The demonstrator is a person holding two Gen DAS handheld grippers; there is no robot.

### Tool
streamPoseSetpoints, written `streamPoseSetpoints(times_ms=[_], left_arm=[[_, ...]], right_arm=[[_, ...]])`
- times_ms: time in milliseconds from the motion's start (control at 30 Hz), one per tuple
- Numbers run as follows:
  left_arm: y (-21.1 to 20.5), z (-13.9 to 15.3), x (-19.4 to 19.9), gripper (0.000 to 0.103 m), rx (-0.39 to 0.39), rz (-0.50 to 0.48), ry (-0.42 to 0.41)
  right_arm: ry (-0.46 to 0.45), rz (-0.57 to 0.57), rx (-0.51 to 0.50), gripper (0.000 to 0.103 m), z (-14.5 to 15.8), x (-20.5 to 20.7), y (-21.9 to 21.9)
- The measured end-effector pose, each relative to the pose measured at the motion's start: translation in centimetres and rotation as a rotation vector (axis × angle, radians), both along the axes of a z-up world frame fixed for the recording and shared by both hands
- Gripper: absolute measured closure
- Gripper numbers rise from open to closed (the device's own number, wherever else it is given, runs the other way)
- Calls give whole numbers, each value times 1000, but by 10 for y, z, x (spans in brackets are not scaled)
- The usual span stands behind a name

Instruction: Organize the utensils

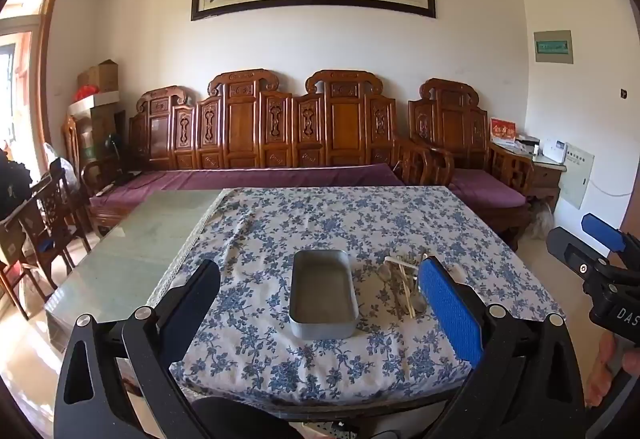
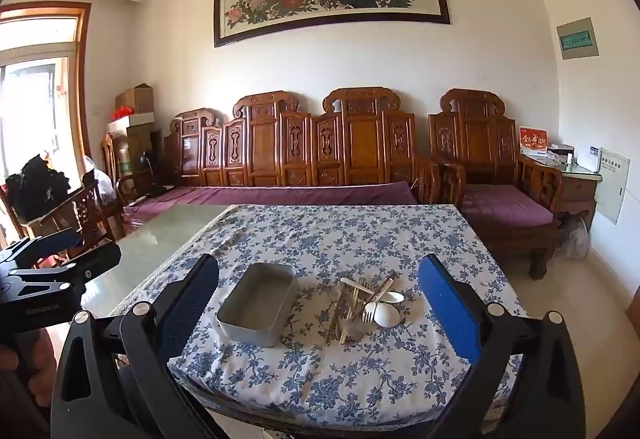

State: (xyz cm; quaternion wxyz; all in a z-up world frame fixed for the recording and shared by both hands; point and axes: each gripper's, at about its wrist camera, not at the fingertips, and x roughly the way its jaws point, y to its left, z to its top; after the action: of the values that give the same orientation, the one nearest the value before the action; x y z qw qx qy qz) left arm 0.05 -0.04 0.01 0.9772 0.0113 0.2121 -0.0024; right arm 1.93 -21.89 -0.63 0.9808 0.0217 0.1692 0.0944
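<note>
A grey metal rectangular tin [image 1: 323,296] [image 2: 258,303] sits empty on the blue-flowered tablecloth [image 1: 312,223] [image 2: 352,235]. To its right lies a pile of utensils [image 1: 402,285] [image 2: 366,305]: white spoons, a white fork, metal pieces and wooden sticks. My left gripper [image 1: 320,303] is open and empty, held before the table's near edge, framing the tin. My right gripper [image 2: 320,303] is open and empty, also before the near edge, framing tin and pile. The right gripper shows at the right edge of the left view [image 1: 600,255]; the left one shows at the left of the right view [image 2: 44,275].
The cloth covers the table's right part; bare greenish glass tabletop [image 1: 132,251] [image 2: 160,239] lies to the left. A carved wooden sofa with purple cushions [image 1: 264,175] [image 2: 280,195] stands behind the table. Wooden chairs [image 1: 44,223] stand at the left.
</note>
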Motion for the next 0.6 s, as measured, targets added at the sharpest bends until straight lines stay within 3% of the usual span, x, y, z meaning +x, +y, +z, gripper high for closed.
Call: streamPoseSetpoints(times_ms=[600], left_arm=[[1,11,-2,6,-14,-4,-24]], right_arm=[[-2,-1,0,2,1,-1,1]])
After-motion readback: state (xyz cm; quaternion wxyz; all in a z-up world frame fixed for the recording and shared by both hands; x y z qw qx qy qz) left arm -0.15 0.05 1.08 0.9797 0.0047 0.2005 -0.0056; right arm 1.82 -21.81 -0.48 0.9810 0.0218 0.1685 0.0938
